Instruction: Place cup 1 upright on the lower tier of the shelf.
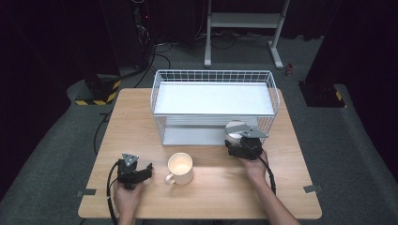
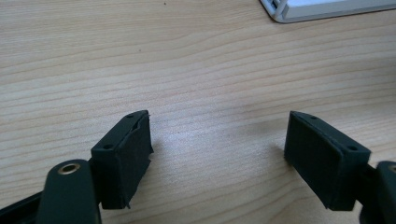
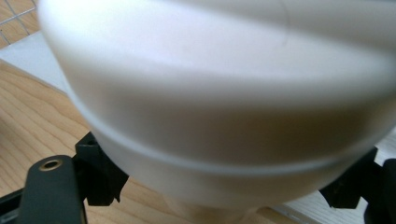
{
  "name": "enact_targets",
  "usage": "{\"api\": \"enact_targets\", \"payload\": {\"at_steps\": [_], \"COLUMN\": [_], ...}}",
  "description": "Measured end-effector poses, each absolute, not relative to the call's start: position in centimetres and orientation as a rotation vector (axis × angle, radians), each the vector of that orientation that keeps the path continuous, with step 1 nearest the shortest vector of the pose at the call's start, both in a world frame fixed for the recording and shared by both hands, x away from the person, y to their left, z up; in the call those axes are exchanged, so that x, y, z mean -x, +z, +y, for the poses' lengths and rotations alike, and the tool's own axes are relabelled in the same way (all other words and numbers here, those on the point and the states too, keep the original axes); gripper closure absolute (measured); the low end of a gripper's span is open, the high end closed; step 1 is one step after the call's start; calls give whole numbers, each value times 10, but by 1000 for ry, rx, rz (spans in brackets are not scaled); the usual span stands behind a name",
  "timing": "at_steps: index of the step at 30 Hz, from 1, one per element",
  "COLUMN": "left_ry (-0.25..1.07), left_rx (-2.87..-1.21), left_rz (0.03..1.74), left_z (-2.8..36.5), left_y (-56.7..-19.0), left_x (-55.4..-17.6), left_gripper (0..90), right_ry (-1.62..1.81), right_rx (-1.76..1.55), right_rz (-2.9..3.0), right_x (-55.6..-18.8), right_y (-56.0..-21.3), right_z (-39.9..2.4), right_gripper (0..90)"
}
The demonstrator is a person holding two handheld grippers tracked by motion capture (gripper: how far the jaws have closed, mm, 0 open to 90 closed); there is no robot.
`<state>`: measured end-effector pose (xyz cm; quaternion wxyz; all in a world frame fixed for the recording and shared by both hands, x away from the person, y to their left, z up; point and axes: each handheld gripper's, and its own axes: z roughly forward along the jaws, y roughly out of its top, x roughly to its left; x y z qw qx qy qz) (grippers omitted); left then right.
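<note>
A round white cup (image 1: 234,129) hangs at the front right corner of the white wire rack (image 1: 213,74), just over its lower shelf. My right gripper (image 1: 236,142) is shut on the cup; in the right gripper view the cup (image 3: 219,93) is very close, with a black jaw pressed against each side of its lower part (image 3: 224,186). A white mug (image 1: 180,168) with its handle to the left stands on the wooden table (image 1: 220,187). Left of the mug, my left gripper (image 1: 146,171) is open over bare wood (image 2: 217,149), with nothing between its fingers.
The rack has an upper white shelf (image 1: 213,98) and a lower one (image 1: 192,136), and takes up the far half of the table. One of its corners (image 2: 280,11) shows in the left gripper view. Cables trail from both grippers toward the near edge.
</note>
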<state>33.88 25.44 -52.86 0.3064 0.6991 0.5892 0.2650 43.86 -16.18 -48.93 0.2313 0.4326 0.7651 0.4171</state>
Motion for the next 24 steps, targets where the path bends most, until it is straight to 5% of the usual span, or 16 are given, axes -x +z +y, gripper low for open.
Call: {"api": "enact_targets", "payload": {"at_steps": [24], "left_ry": [699], "left_rx": [-1852], "left_rz": [1557], "left_z": [254], "left_y": [-529], "left_x": [-339], "left_gripper": [230], "right_ry": [1162], "right_rx": [-1210], "right_rz": [2056], "right_x": [-455], "right_y": [-493], "right_z": [-165], "right_gripper": [185]}}
